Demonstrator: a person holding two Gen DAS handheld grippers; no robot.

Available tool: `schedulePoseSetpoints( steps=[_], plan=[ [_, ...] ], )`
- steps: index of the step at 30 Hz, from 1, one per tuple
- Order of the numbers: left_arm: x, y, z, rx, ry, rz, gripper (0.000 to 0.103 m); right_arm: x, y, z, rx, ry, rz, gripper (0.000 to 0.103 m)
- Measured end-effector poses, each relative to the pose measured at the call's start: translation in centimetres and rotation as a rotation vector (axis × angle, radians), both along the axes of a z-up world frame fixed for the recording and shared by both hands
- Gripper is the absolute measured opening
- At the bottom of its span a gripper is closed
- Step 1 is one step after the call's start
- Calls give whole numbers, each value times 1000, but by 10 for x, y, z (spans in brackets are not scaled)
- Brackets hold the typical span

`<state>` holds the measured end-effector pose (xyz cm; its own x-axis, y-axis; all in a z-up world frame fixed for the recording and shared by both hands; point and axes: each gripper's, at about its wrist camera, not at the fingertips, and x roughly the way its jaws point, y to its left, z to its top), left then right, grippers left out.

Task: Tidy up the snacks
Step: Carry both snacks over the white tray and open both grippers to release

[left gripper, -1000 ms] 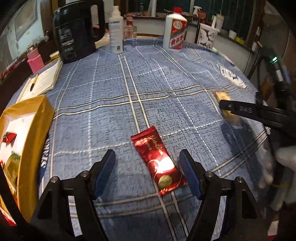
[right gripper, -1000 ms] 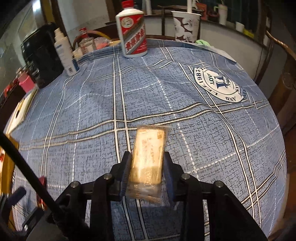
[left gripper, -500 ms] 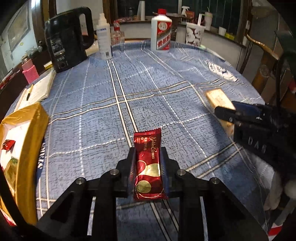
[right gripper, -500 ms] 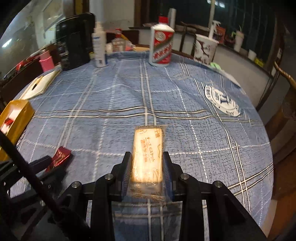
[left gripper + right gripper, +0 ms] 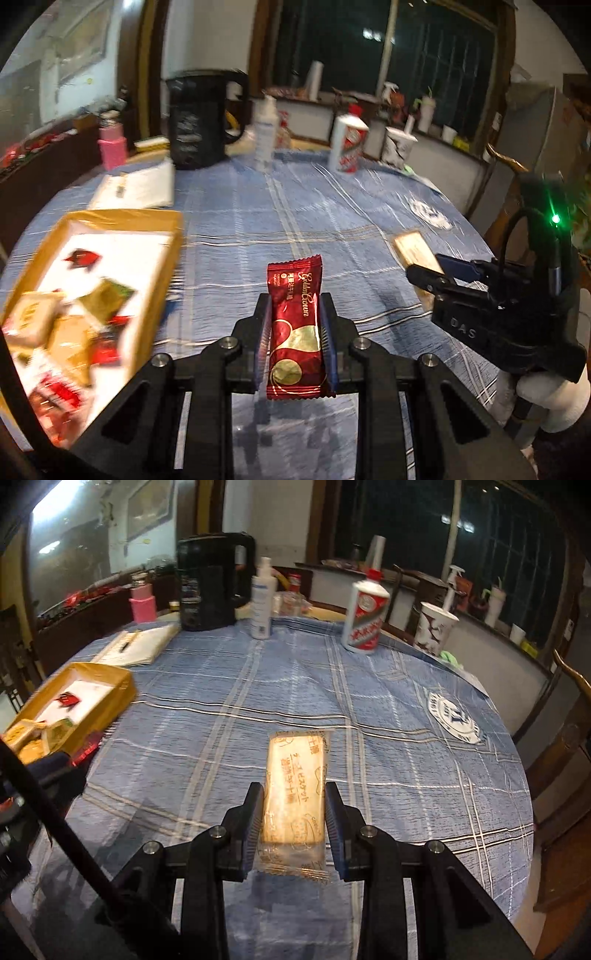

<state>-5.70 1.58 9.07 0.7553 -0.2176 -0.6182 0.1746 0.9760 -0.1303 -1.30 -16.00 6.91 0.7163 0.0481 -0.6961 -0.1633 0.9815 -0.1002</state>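
Aloft, left claw pinching red snack, seemingly clear of tablecloth

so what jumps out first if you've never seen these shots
Each gripper is clamped on a snack above the blue plaid tablecloth: the left gripper holds a red wrapper, the right gripper a pale biscuit pack. A gold box of snacks sits at the left.

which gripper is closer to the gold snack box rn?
Left. The left gripper, shut on the red snack bar, sits just beside the gold box. The right gripper, shut on the pale biscuit packet, is farther across the table.
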Motion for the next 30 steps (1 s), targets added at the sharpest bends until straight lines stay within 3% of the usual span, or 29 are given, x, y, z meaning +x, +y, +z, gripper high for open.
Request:
schedulePoseSetpoints(
  steps=[11, 16, 22, 30],
  plan=[
    [-64, 147, 11, -103, -68, 317, 27, -41, 99, 26, 140, 5, 278, 32],
    [-82, 192, 2, -60, -91, 449, 27, -56, 163, 28, 183, 24, 406, 32],
    [-85, 210, -7, -26, -94, 488, 27, -69, 217, 20, 271, 55, 477, 32],
    [-80, 219, -12, -4, -97, 495, 27, -69, 230, 16, 349, 52, 419, 32]
  ],
)
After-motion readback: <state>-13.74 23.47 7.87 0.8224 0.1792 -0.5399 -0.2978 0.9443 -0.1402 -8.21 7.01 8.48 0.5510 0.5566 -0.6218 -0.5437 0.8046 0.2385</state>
